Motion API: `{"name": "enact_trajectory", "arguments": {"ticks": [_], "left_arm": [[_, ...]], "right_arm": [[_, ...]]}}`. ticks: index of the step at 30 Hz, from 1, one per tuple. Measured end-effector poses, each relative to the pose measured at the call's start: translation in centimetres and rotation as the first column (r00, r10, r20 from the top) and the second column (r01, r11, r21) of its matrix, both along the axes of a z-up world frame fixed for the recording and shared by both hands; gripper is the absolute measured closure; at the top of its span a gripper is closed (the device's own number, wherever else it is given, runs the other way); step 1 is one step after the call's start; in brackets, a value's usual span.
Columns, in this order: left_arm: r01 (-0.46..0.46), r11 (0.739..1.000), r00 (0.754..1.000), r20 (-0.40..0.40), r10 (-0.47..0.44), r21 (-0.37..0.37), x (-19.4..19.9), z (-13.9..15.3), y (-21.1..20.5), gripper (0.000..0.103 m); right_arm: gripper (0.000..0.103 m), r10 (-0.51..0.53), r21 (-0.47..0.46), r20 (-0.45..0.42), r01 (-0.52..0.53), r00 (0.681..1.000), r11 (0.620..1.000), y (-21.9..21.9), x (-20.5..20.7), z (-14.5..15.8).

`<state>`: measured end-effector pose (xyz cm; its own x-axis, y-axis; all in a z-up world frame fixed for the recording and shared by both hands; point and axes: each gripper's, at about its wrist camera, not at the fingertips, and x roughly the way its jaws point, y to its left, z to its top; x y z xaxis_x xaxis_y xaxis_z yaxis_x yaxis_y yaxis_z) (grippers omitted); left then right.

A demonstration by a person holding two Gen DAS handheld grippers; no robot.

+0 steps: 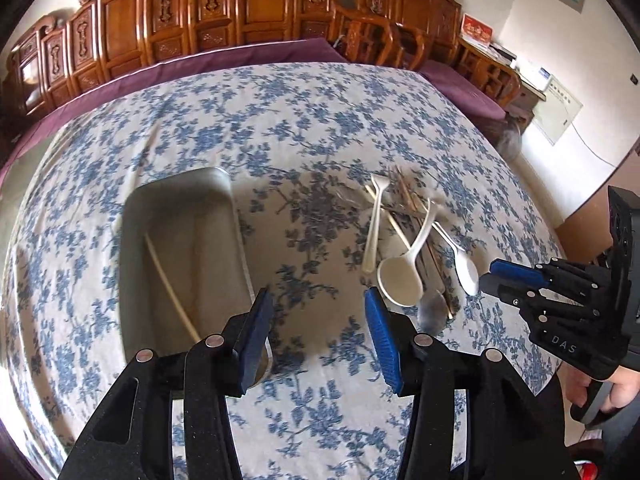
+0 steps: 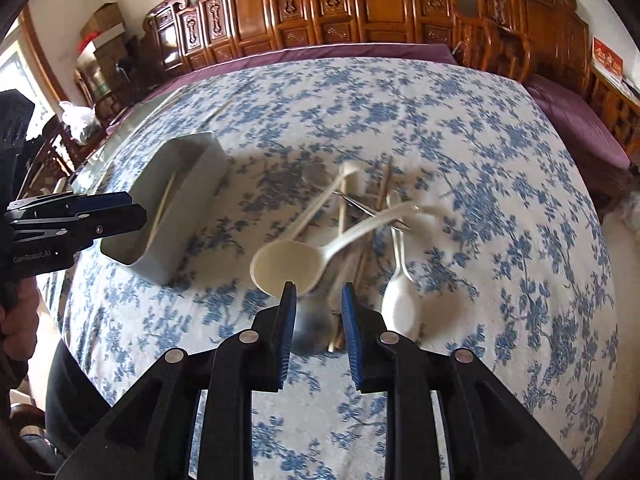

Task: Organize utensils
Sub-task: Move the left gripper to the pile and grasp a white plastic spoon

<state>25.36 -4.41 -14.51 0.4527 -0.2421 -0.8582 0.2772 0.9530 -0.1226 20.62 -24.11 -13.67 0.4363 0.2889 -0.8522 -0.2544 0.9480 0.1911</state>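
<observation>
The heap of white plastic spoons and wooden chopsticks [image 2: 360, 232] lies just ahead of the right gripper [image 2: 318, 320], handles pointing away; its fingers stand apart, empty; the left gripper [image 1: 316, 336], apart too, hovers by the grey tray [image 1: 180, 208]

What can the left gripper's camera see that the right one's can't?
Only the left view looks down into the tray, showing its floor and the whole chopstick there. Only the right view shows boxes and a bag at far left. Both show the tray, the pile of spoons and chopsticks, the floral cloth and the carved cabinets.
</observation>
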Motion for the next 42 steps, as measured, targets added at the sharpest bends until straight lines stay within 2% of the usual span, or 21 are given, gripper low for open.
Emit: {"name": "enact_trajectory", "arguments": {"ticks": [5,11,16,23,26,29,30,34,37,40,42], "left_arm": [[0.014,1.000,1.000,-0.024,-0.014,0.004,0.4,-1.2,-1.5,0.057],[0.022,1.000,0.997,-0.073,-0.022,0.002,1.5,-4.0,-2.8,0.057],[0.020,0.999,0.991,-0.131,-0.024,-0.034,2.8,-6.3,-4.3,0.057],[0.018,0.997,0.985,-0.172,-0.030,-0.069,4.3,-7.8,-5.9,0.058],[0.015,0.997,0.979,-0.201,-0.031,-0.082,4.9,-8.6,-6.5,0.065],[-0.002,0.994,0.972,-0.235,-0.024,-0.112,5.2,-9.4,-6.5,0.078],[-0.005,0.993,0.971,-0.238,-0.023,-0.115,5.2,-9.5,-6.5,0.088],[-0.002,0.992,0.973,-0.230,-0.028,-0.126,4.6,-9.1,-6.5,0.100],[-0.029,0.991,0.977,-0.215,0.001,-0.129,4.0,-8.1,-5.8,0.100],[-0.051,0.989,0.982,-0.187,0.025,-0.140,3.3,-6.7,-5.1,0.100],[-0.056,0.988,0.985,-0.169,0.031,-0.144,3.0,-5.9,-4.8,0.100]], "right_arm": [[0.078,-0.012,-0.030,-0.014,0.012,1.000,0.999,-0.6,0.2,-1.6],[0.078,-0.032,-0.053,-0.030,0.031,0.999,0.998,-1.5,0.5,-3.0],[0.078,-0.036,-0.072,-0.031,0.034,0.999,0.997,-2.4,0.5,-3.3],[0.075,-0.071,-0.060,-0.042,0.068,0.997,0.996,-4.0,0.2,-3.7],[0.073,-0.077,-0.056,-0.042,0.074,0.996,0.996,-4.2,0.0,-3.8],[0.073,-0.081,-0.052,-0.041,0.078,0.996,0.996,-4.4,-0.2,-3.8],[0.073,-0.081,-0.051,-0.040,0.079,0.996,0.996,-4.4,-0.2,-3.8],[0.073,-0.088,-0.046,-0.043,0.086,0.995,0.995,-4.5,-0.3,-4.0],[0.072,-0.081,-0.054,-0.045,0.079,0.996,0.995,-4.1,-0.4,-4.1],[0.065,-0.078,-0.058,-0.038,0.076,0.996,0.995,-3.6,0.0,-4.3],[0.064,-0.082,-0.062,-0.034,0.079,0.996,0.995,-3.4,0.4,-4.5]]}}
